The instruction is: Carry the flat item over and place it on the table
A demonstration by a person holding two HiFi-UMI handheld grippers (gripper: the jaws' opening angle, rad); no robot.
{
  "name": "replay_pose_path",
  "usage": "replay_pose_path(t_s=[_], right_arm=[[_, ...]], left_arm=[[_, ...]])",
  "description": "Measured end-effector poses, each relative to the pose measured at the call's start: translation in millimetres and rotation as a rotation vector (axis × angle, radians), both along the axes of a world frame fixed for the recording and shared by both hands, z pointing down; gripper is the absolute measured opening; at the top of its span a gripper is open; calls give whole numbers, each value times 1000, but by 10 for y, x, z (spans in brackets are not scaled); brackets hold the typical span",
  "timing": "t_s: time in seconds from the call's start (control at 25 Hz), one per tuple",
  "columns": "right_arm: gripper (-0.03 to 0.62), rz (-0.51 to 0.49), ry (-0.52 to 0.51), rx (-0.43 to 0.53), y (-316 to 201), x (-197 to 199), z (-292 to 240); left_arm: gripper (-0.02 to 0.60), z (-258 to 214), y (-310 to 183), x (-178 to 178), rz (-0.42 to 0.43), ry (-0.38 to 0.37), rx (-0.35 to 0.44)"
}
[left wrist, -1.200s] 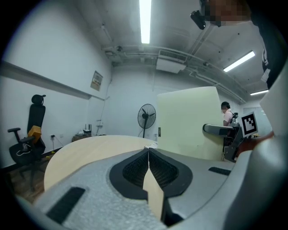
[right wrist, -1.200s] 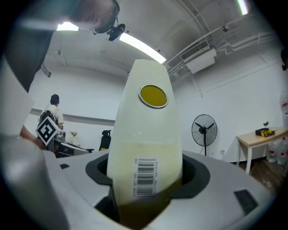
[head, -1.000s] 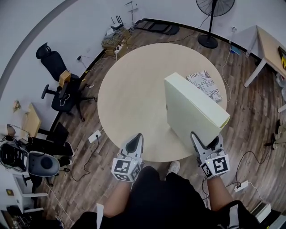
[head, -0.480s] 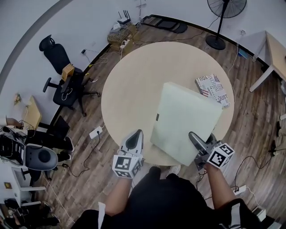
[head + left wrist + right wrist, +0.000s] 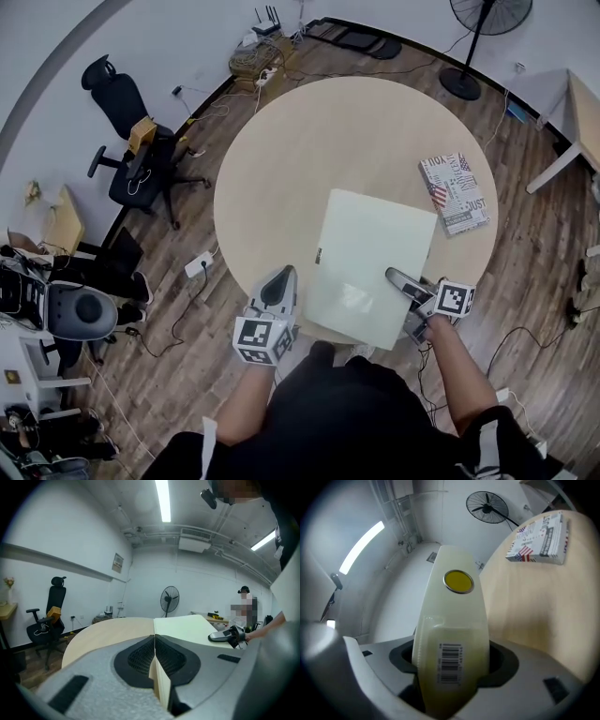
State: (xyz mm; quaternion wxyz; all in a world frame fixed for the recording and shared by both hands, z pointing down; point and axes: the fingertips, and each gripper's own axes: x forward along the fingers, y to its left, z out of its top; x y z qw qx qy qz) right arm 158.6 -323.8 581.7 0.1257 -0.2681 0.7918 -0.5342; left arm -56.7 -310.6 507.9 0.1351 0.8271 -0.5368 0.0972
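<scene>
Holding tight to the near right edge of the flat box (image 5: 370, 253), the right gripper (image 5: 398, 278) has its jaws squeezed on it, by the barcode sticker (image 5: 450, 663). The left gripper (image 5: 279, 281) sits just left of the box, jaws closed on nothing. The box lies flat at the round table's (image 5: 300, 141) near edge. A printed book (image 5: 455, 192) lies at the far right edge.

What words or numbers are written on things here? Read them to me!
"JUST": on the printed box lying on the table; its other print is too small.
Barcode label on the flat cream box: digits too blurred.
Wall poster: unreadable.
</scene>
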Motion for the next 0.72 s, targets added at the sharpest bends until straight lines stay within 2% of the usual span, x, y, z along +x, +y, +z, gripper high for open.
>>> replay_pose_path(t_s=[0.24,0.48,0.6,0.72], right_arm=[[308,-44,7,-179,-95,-170,437],[308,-53,115,-305,-167,-158,850],[308,-79,44,-342,-205,-363,861],[318,-97,32,-361,-211,-408,904]], left_arm=[[9,53,-36,-117,-19,16,-5],[9,109,-34,-271,-21,44,-10],[9,121,-46,-357,-37,64,-17],[9,118,-70,-373,-47,114,-25]])
